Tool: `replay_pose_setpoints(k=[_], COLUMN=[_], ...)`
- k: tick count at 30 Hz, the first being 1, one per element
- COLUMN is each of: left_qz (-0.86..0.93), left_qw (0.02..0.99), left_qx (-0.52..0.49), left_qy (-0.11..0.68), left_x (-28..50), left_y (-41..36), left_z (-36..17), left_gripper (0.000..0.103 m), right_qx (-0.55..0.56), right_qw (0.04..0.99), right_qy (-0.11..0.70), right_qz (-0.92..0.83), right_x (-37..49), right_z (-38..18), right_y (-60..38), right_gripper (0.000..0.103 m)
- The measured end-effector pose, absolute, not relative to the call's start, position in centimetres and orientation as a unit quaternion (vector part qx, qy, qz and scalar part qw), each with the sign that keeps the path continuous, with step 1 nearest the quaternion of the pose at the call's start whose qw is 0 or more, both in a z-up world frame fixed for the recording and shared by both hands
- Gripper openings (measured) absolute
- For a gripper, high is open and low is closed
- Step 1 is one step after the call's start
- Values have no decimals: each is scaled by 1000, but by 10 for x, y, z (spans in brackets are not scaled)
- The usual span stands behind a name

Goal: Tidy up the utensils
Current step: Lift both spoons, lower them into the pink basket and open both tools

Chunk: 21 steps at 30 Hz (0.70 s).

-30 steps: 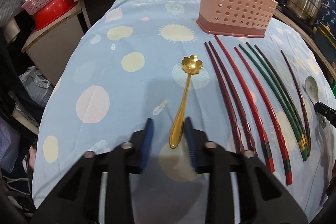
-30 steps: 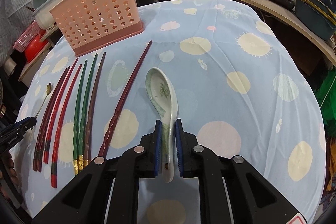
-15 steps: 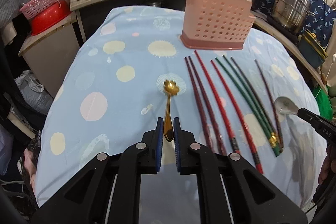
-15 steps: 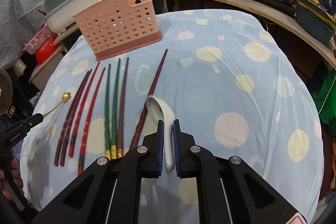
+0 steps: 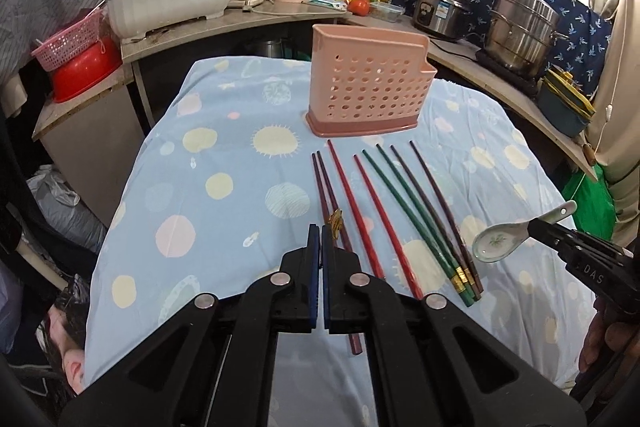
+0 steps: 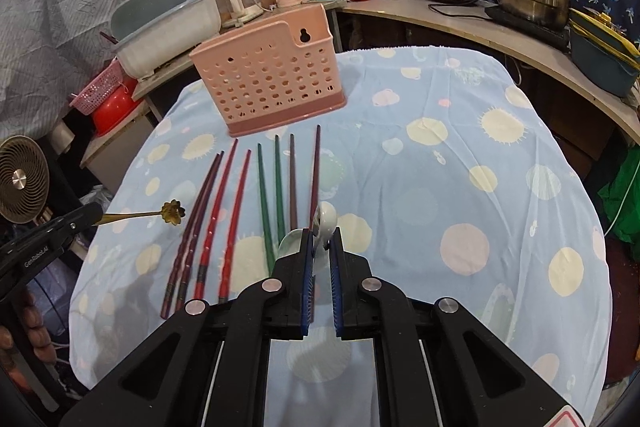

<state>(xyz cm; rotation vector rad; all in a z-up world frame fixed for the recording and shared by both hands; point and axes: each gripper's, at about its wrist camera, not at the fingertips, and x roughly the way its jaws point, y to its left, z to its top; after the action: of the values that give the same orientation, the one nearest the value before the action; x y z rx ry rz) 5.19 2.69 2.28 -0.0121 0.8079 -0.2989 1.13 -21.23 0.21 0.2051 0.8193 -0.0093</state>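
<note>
Two spoons hang above the table as sorting gets under way. The left gripper (image 5: 321, 239), jaws pressed together, pinches the gold spoon (image 6: 154, 214) by its handle; its flower-shaped bowl points toward the rack (image 5: 370, 89), which stands at 12 o'clock from the fingers, well apart. The right gripper (image 6: 321, 247) clamps the white spoon (image 5: 508, 239) by its handle, the rack at 11 o'clock from it, similarly far. Neither hand looks clearly nearer, though the fisheye makes that hard to judge. The rack is pink, perforated, upright, open at the top. Between grippers and rack, eight chopsticks (image 5: 404, 211) in maroon, red and green lie on the dotted blue cloth (image 5: 224, 163), long axes running toward the rack.
</note>
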Motion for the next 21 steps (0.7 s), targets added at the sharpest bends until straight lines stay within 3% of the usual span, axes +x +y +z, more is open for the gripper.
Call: replay_pose_setpoints(k=[11, 21], left_qz=[-153, -144], left_qw=[923, 941], left_qx=[10, 5], left_qy=[354, 306], left_x=[79, 153], left_y=[7, -10], left_z=[81, 135], left_gripper=[1, 1], right_qx=[86, 64], right_qw=[934, 955], right_qy=[346, 285], right_qz=[-15, -46], right_x=[44, 124], right_z=[58, 109], right_y=[-211, -225], right_gripper=[8, 8])
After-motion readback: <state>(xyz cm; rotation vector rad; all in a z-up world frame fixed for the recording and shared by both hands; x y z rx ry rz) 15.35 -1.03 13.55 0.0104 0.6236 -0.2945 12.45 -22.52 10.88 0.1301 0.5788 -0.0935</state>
